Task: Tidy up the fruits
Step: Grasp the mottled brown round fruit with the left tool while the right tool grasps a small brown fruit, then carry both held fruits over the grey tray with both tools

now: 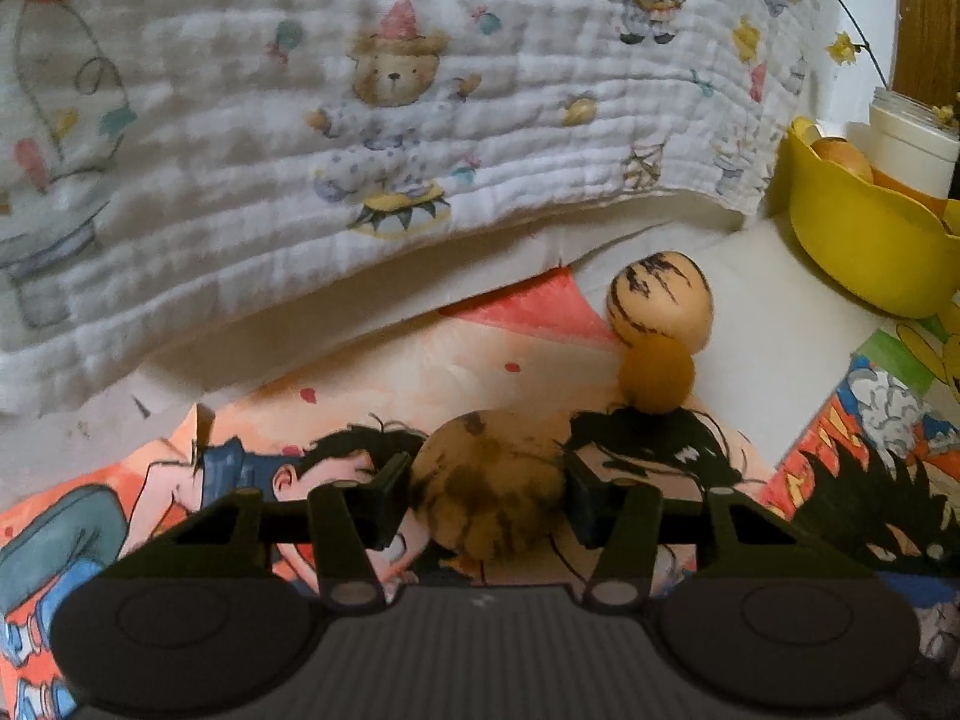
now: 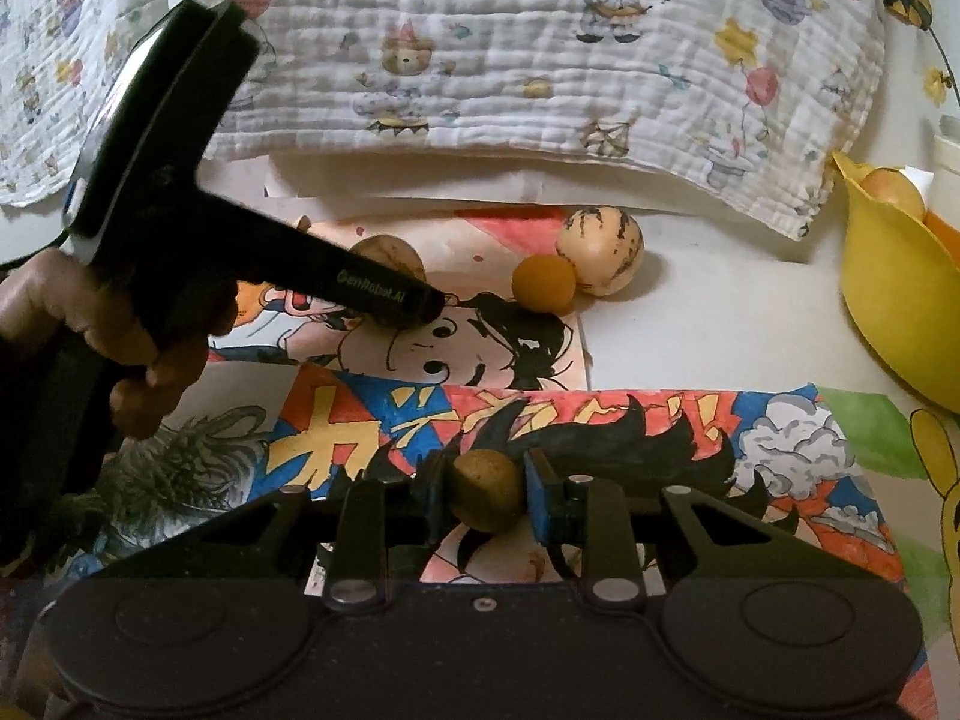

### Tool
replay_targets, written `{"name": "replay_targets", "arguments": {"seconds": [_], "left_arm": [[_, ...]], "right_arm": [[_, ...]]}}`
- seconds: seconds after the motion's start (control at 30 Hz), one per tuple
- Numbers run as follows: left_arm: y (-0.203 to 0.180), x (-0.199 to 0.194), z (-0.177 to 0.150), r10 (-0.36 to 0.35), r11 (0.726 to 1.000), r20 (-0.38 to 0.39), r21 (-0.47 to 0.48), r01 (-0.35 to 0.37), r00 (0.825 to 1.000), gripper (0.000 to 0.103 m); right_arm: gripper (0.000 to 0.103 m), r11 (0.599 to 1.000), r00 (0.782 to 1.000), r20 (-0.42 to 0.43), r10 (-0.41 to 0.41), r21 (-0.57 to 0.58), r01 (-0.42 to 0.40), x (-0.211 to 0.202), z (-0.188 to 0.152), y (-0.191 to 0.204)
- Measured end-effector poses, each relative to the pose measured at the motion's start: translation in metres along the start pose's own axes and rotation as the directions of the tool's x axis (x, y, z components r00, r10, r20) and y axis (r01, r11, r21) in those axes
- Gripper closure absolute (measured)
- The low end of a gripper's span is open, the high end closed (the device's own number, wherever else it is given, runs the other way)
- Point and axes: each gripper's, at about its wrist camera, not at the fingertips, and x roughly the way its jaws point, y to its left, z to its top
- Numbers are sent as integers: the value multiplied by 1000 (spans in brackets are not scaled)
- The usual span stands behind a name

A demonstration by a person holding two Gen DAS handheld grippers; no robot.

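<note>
the left gripper (image 1: 489,495) has its jaws clamped on a tan round fruit blotched with dark brown (image 1: 489,495), low over the cartoon drawings (image 1: 468,360) spread on the tabletop. the right gripper (image 2: 485,495) has its jaws clamped on a small brown round fruit (image 2: 485,495). two more fruits lie touching toward the far edge: a small orange ball-shaped fruit (image 2: 545,281) and a cream fruit streaked with black (image 2: 600,251). at the right edge stands one yellow plastic bowl (image 2: 888,300) holding at least one pale orange fruit (image 2: 891,192). a teddy-bear printed white blanket (image 2: 510,60) lies along the far edge.
</note>
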Motion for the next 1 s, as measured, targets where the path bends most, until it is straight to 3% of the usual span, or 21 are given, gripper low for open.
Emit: {"name": "replay_targets", "arguments": {"seconds": [0.37,0.7,1.0], "left_arm": [[-9,-35,-9,37,999,-10,-36,-37,999,46],[-26,-77,-22,54,997,-8,-48,-55,998,46],[-37,-123,-55,52,991,0,-124,-51,999,46]], "right_arm": [[74,1000,1000,10,28,-7,-28,-8,-3,0],[74,999,998,60,36,19,-37,-51,-17,-6],[74,998,995,84,62,8,-63,-95,-44,-5]]}}
